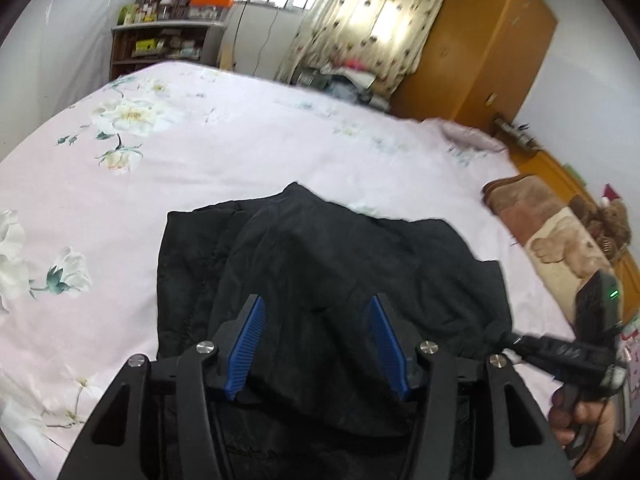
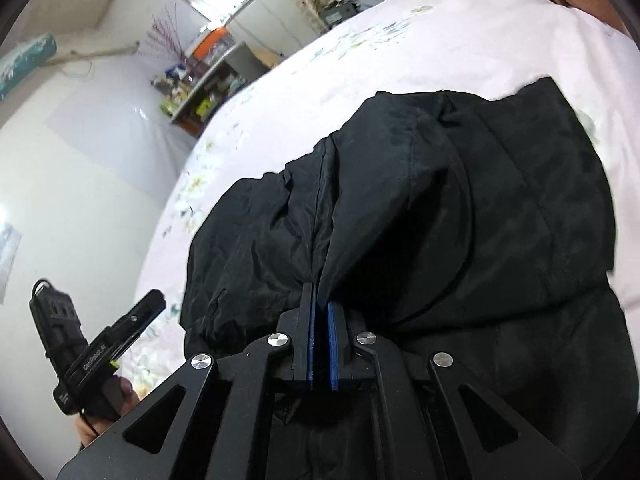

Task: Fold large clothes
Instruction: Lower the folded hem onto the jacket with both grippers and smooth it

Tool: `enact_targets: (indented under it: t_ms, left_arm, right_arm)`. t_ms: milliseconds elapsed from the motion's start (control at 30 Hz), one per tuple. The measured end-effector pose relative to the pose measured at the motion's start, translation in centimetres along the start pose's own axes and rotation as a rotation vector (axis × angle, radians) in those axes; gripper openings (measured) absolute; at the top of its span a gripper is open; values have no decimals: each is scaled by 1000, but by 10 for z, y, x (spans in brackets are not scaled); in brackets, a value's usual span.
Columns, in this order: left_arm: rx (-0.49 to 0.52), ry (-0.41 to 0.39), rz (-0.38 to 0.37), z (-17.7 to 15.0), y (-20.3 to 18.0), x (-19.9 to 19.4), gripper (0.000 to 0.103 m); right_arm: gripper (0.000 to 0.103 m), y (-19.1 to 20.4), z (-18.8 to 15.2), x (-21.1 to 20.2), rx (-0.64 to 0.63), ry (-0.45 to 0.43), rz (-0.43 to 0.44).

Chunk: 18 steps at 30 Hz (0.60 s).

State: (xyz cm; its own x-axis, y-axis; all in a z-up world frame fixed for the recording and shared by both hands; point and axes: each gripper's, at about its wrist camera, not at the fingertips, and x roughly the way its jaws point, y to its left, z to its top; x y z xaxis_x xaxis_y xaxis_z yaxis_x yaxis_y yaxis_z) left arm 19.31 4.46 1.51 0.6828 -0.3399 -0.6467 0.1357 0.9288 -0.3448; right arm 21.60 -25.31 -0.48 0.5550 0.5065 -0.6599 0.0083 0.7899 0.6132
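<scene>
A large black garment lies bunched on the pink floral bed sheet. My left gripper is open, its blue pads spread wide just above the near part of the garment, holding nothing. My right gripper is shut on a fold of the black garment, with fabric rising from between its blue pads. The right gripper also shows at the right edge of the left wrist view, pinching the garment's right edge. The left gripper's body shows at the lower left of the right wrist view.
A brown and cream blanket and a teddy bear lie at the bed's right side. An orange wooden wardrobe stands beyond the bed. A cluttered shelf and curtained window are at the back.
</scene>
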Motion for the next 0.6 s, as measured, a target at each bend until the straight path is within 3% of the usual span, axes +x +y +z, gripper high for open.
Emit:
enact_targets:
  t_ms: [100, 167, 300, 433, 600]
  left_arm:
    - [15, 90, 7, -23, 2, 26, 52]
    - [19, 188, 51, -45, 11, 55, 36]
    - [41, 181, 103, -62, 21, 67, 20]
    - [58, 202, 141, -61, 21, 76, 18]
    - [44, 227, 114, -46, 13, 45, 18]
  right_arm:
    - [5, -14, -18, 16, 3, 37, -73]
    - [4, -29, -26, 33, 32, 70, -109]
    - [4, -25, -26, 45, -21, 76, -151]
    - [5, -24, -25, 55, -62, 100, -175]
    - [26, -5, -19, 29, -134, 77, -191]
